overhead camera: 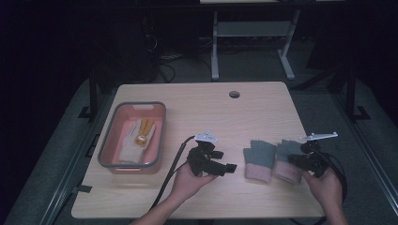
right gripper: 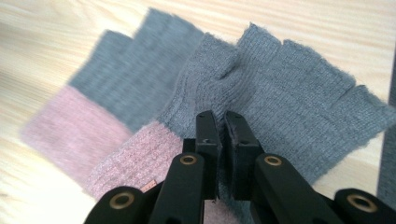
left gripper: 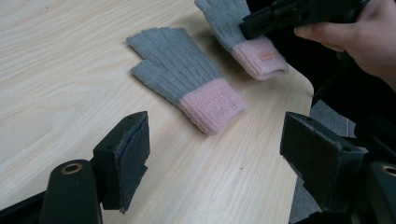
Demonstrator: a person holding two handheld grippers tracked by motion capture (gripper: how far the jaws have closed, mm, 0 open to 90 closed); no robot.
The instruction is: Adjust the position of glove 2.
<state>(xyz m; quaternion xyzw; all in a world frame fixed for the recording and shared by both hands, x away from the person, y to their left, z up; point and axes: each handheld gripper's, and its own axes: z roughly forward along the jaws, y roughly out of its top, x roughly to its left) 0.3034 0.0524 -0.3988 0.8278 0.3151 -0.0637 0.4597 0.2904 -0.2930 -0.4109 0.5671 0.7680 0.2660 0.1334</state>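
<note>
Nearest the person's edge of the table (overhead camera: 155, 206), two hands come in from below, each carrying a gripper. At near centre the left gripper (left gripper: 212, 154) hangs just above the wood with its jaws spread wide and nothing between them; they point right, toward the gloves. At near right the right gripper (right gripper: 220, 128) has its jaws pressed together, pinching a fold of grey knit on the right glove (right gripper: 299, 107), just above that glove's pink cuff. This glove is fingerless, grey in the body and pink at the wrist, and it sits close to the table's right edge, its cuff toward the person. Just to its left lies the left glove (overhead camera: 259, 159), a matching grey and pink one, flat on the wood with its cuff near and its finger openings far; the two gloves overlap slightly along their inner sides. Farther back at left stands a pink bin (overhead camera: 155, 140) with a grey rim, holding a pale glove with yellow fingers (overhead camera: 141, 136). Beyond, near the far edge, is a round cable hole (overhead camera: 234, 94).
</note>
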